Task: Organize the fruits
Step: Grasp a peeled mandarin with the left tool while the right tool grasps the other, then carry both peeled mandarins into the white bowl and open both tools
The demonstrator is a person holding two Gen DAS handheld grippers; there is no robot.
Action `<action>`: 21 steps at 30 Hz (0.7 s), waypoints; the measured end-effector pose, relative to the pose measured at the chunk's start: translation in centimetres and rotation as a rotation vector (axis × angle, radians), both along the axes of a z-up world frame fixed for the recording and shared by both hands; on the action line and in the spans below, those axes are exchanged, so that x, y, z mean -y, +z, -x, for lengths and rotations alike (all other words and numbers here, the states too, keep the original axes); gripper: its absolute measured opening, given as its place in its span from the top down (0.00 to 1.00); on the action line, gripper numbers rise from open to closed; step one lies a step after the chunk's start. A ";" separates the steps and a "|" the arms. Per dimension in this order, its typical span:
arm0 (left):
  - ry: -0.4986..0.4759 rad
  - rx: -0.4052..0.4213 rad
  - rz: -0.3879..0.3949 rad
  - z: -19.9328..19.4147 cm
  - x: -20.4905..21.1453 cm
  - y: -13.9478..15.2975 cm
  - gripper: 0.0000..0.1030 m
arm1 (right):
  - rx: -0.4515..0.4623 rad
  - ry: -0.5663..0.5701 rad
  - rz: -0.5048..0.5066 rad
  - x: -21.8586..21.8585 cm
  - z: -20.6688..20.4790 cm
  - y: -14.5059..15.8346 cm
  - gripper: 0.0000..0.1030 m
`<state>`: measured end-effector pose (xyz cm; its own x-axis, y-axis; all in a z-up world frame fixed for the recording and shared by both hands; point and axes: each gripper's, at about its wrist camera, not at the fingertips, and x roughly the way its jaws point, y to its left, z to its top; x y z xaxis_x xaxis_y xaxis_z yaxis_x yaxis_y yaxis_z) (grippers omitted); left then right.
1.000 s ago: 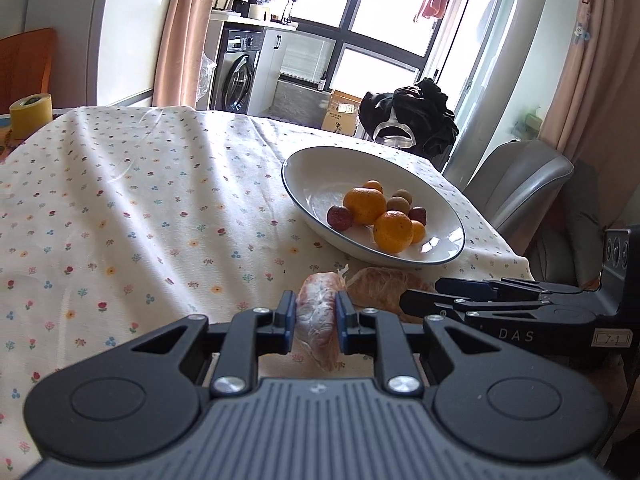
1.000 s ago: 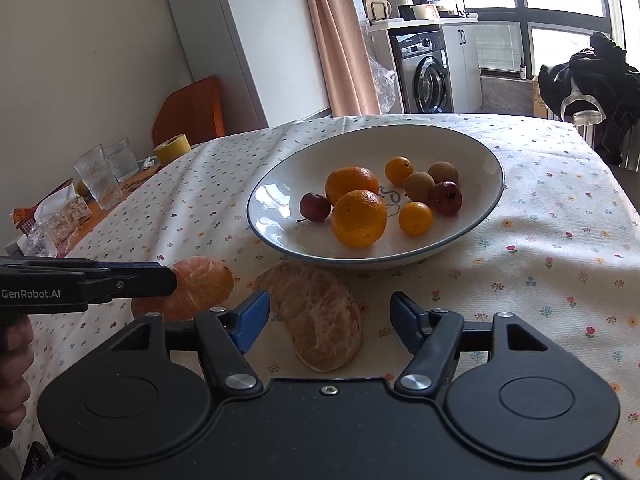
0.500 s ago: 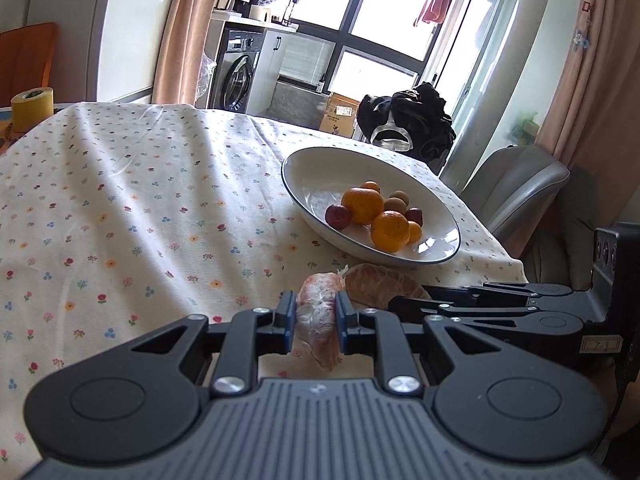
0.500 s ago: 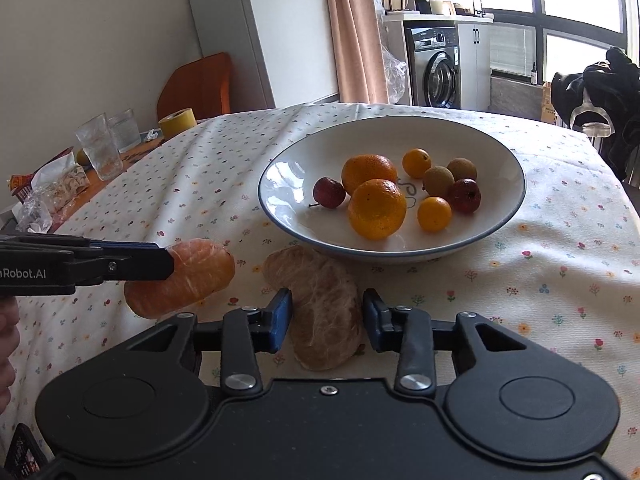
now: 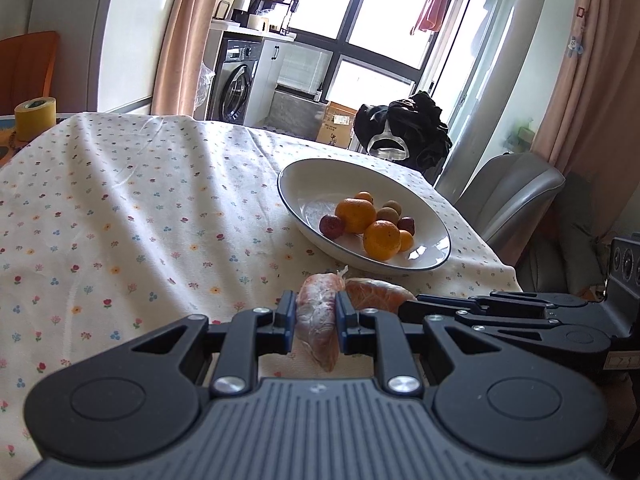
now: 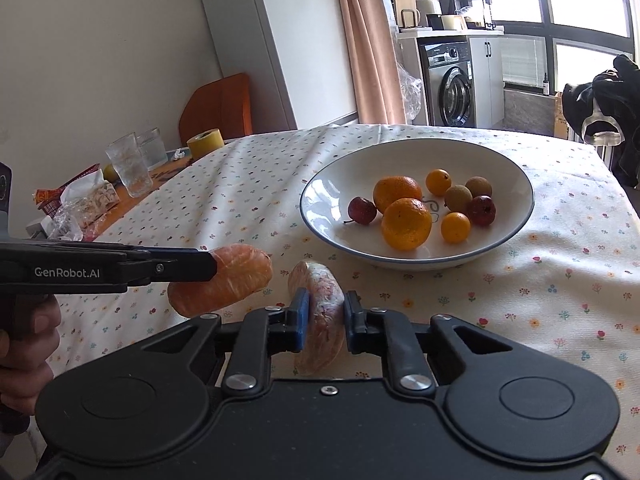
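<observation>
I have both jaws clamped on soft peeled citrus halves, left gripper on one half, right gripper on the other half, lifted above the desk near the bowl, so I judge only gentle broadside pressure avoids squashing them

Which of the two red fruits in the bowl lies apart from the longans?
The left red fruit, alone beside the oranges; the other red fruit touches a longan.

Table under a cream flower-print tablecloth carries a white blue-rimmed bowl of small fruit, while its uncovered far-left end (orange surface) holds a yellow tape roll, two clear glasses and crinkled snack wrappers.
</observation>
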<state>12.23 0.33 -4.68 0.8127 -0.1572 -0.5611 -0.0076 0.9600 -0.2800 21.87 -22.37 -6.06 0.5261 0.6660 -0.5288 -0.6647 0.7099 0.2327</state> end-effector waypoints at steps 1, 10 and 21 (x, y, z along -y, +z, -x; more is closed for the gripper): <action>0.000 0.003 -0.001 0.2 0.0 0.2 0.82 | 0.003 0.001 -0.004 0.0 0.1 0.1 0.84; -0.005 0.029 -0.008 0.3 0.1 1.3 0.82 | 0.042 -0.010 -0.035 0.4 0.2 1.5 0.85; -0.010 0.083 -0.035 -1.2 0.6 4.0 0.82 | 0.106 -0.081 -0.063 2.0 -1.4 4.2 0.85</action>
